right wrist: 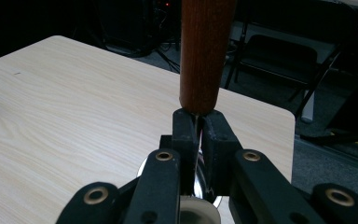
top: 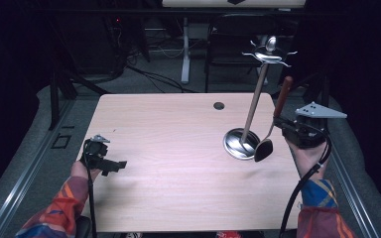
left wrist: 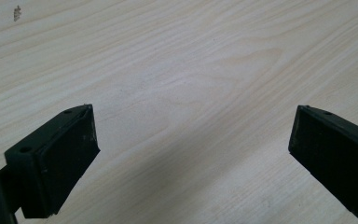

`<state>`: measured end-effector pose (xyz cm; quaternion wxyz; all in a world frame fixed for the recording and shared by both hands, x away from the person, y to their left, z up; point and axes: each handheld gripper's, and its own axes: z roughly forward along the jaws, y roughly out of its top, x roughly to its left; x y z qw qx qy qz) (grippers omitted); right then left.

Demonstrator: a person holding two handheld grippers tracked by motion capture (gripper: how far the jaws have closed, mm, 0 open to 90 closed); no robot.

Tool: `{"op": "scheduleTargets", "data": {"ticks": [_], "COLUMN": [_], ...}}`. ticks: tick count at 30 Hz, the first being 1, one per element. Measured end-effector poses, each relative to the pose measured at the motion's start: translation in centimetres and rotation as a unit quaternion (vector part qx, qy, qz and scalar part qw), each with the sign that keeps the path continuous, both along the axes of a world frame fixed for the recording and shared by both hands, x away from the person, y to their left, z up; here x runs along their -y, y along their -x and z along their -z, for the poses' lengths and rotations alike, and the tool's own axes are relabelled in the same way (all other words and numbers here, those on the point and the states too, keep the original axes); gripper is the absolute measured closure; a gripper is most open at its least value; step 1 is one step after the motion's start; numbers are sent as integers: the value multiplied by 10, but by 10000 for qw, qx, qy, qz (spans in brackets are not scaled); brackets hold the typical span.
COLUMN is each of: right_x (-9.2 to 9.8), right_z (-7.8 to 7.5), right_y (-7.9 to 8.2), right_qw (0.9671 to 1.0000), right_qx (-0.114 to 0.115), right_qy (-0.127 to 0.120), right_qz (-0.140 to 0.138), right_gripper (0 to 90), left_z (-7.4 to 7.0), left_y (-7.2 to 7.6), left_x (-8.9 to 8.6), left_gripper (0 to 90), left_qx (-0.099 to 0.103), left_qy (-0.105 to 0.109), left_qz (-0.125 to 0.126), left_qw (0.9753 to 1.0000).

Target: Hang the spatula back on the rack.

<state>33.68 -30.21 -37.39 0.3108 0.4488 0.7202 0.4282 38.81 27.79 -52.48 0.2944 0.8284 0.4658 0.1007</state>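
The right gripper (top: 288,130) has its jaws closed on a ladle's (top: 273,124) metal shank just below the wooden handle, near the surface's (top: 168,148) right edge, its bowl beside the hook stand's (top: 250,114) base. A swing could topple the stand. The left gripper (top: 110,165) rests open. No writing is legible

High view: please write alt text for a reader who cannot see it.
The right gripper holds a wooden-handled utensil upright beside a steel hook stand on a pale wooden table. The left gripper rests open near the table's left edge.
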Motion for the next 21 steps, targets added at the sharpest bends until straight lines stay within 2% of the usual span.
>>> {"op": "scheduleTargets", "data": {"ticks": [21], "right_x": [9], "right_z": [-17], "right_y": [-12], "right_qw": [9996], "right_qx": [182], "right_qy": [-199], "right_qz": [79], "right_gripper": [846], "left_z": [1], "left_y": [0], "left_x": [1], "left_gripper": [10], "left_qx": [-20], "left_qy": [-11], "left_qz": [5], "left_qw": [10000]}}
